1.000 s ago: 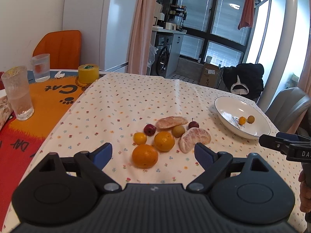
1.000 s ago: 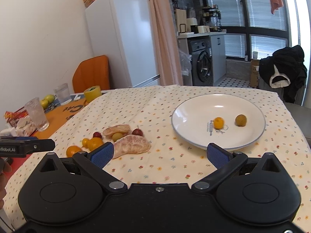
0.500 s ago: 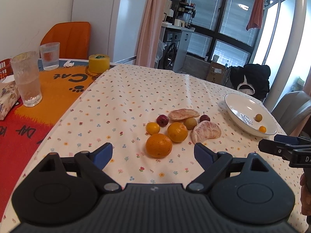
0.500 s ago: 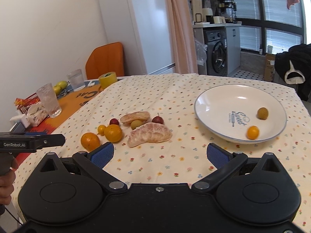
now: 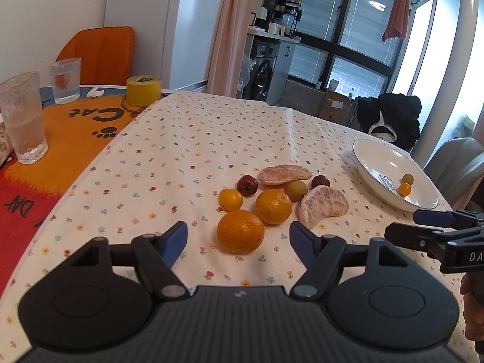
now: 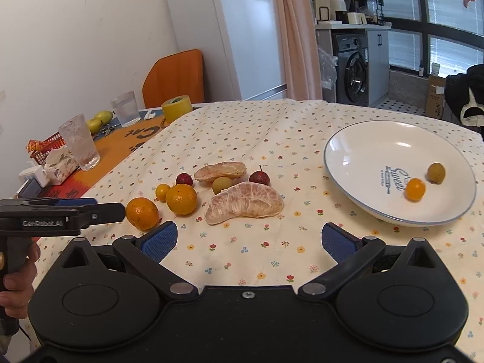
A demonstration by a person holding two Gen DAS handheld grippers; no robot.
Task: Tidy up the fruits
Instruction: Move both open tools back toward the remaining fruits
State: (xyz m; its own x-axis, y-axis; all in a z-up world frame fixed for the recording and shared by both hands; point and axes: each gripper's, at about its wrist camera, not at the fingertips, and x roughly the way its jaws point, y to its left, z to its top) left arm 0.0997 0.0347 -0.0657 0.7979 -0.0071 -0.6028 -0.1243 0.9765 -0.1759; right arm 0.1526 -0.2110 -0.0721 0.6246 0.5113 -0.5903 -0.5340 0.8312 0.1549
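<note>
Spread across a flower-print cloth on the surface: a cluster of loose fruit, with a large orange nearest, a second orange just behind it, a small yellow-orange fruit to their left, two dark red fruits and a greenish one farther back, plus two peeled citrus pieces. Well apart on the right, a white plate already holding two small fruits, one orange and one brownish. Left hand-held gripper poised low with jaws spread wide and empty, the large orange sitting between and just beyond its blue pads. Right hand-held gripper likewise wide apart and holding nothing, aimed at the bare cloth between the big peeled piece and the plate. Most of the sorting apparently yet to be done. Likely trouble ahead: round oranges rolling off a pinch placed off-centre and knocking neighbours, since the pile lies packed close, several pieces touching; soft peeled segments tearing or squashing under a firm squeeze; small fruits on the sloping plate rolling when another is dropped in; loose cloth wrinkling if the pads drag.
</note>
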